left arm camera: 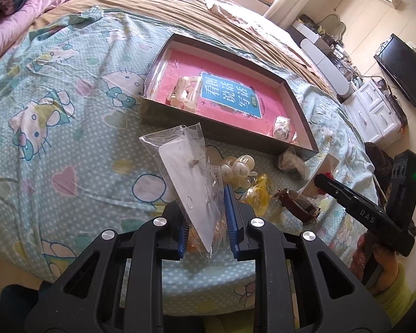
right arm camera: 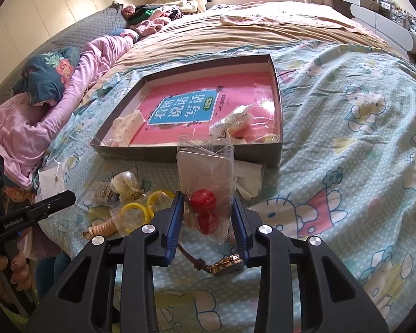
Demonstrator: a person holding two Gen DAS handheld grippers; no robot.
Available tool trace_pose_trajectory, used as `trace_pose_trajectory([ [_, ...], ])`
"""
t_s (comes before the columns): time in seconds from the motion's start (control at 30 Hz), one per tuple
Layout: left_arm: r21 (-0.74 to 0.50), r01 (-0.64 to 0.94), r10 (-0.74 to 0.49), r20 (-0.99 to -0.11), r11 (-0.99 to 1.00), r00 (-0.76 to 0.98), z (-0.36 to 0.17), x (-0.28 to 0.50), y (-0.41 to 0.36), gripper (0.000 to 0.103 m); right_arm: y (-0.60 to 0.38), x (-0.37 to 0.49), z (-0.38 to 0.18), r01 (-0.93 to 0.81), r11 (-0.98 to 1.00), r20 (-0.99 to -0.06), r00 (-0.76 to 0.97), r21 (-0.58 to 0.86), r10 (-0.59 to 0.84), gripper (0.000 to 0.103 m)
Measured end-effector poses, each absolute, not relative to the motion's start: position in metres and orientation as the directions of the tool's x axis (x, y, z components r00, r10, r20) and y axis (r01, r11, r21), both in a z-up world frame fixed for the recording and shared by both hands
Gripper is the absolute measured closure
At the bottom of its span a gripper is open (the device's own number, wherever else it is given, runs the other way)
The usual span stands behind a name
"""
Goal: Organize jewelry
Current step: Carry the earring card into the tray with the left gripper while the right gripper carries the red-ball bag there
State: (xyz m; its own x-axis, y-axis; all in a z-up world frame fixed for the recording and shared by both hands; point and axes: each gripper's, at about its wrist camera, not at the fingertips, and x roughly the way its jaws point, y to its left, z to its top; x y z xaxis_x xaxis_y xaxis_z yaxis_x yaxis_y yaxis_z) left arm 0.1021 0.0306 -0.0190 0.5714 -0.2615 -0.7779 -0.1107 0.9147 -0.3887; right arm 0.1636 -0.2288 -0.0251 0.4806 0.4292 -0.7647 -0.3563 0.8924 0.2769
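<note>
My left gripper [left arm camera: 202, 198] is shut on a clear bag with a white earring card [left arm camera: 191, 183], held upright over the bed. In the right wrist view, my right gripper [right arm camera: 206, 198] is shut on a clear bag holding a red bead piece [right arm camera: 203, 199], lifted off the sheet. Both hang in front of a dark open box [left arm camera: 224, 133] [right arm camera: 180, 154] lined with a pink book. A cream hair clip [left arm camera: 183, 91] [right arm camera: 127, 127] and a small bagged item [left arm camera: 281, 127] [right arm camera: 235, 122] lie in the box. The right gripper [left arm camera: 320, 179] shows at the left wrist view's right side.
Loose on the cartoon-print sheet lie a pearl clip [left arm camera: 238, 169] [right arm camera: 126, 183], yellow rings [left arm camera: 259, 191] [right arm camera: 141, 208], a brown-strap watch [left arm camera: 299, 205] [right arm camera: 224, 263], a peach spiral hair tie [right arm camera: 102, 229] and a crumpled bag [right arm camera: 249, 177]. A pink quilt [right arm camera: 27, 127] lies left; white drawers [left arm camera: 374, 111] stand beyond the bed.
</note>
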Motion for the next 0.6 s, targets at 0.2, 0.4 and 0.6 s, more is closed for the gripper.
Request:
trace_pose_trajectory([
  [0.2, -0.374, -0.104, -0.246, -0.770, 0.921, 0.589, -0.012, 0.101, 0.032, 0.088, -0.226, 0.162, -0.015, -0.379, 0.883, -0.750, 0.489, 0.276, 0.445, 0.072],
  [0.4, -0.370, -0.104, -0.236, -0.759, 0.923, 0.607, -0.004, 0.101, 0.036, 0.088, -0.217, 0.160, -0.005, -0.415, 0.865, -0.729, 0.493, 0.282, 0.475, 0.072],
  [0.6, -0.369, -0.094, -0.235, -0.748, 0.925, 0.620, 0.003, 0.106, 0.034, 0.088, -0.208, 0.162, 0.007, -0.445, 0.848, -0.705, 0.502, 0.287, 0.502, 0.073],
])
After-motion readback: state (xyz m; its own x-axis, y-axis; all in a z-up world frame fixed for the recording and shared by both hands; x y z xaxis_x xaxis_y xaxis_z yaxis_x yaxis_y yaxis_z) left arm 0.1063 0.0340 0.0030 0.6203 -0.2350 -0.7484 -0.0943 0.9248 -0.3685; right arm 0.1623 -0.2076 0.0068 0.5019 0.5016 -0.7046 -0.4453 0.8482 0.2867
